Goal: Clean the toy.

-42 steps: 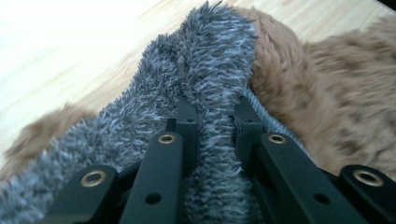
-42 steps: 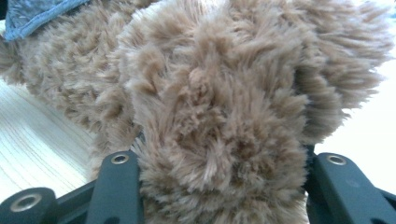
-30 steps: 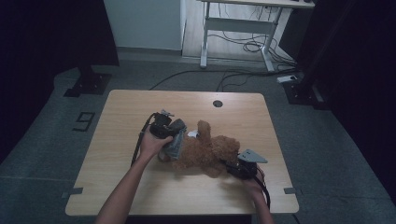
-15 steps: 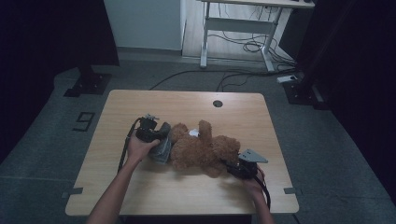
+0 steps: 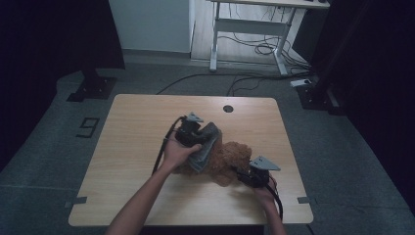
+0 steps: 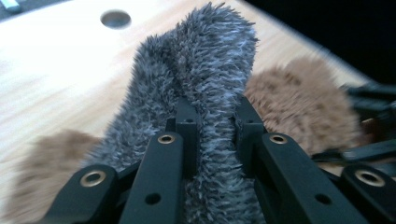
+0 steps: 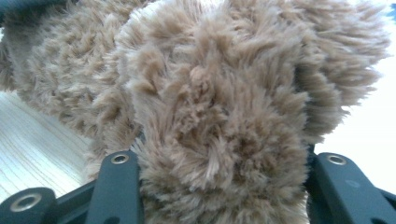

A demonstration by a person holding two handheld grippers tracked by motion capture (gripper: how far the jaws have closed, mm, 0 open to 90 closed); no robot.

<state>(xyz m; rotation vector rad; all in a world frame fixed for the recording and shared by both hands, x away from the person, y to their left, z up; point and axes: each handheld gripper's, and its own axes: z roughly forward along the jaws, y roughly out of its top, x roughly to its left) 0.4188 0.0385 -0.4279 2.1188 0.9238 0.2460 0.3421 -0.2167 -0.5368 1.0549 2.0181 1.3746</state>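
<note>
On the left, my left gripper (image 5: 195, 134) has its fingers (image 6: 187, 122) clamped tight on a fold of grey fleece garment (image 6: 205, 60), lifted above the bench (image 5: 132, 122). To the right, my right gripper (image 5: 252, 177) has its fingers partly closed around a limb of the brown teddy bear (image 7: 210, 107), pinning it down. I judge the dressing step in progress; next, draw the garment over the bear. No legible markings.

Overhead view and close gripper views share the teddy bear (image 5: 230, 159).
</note>
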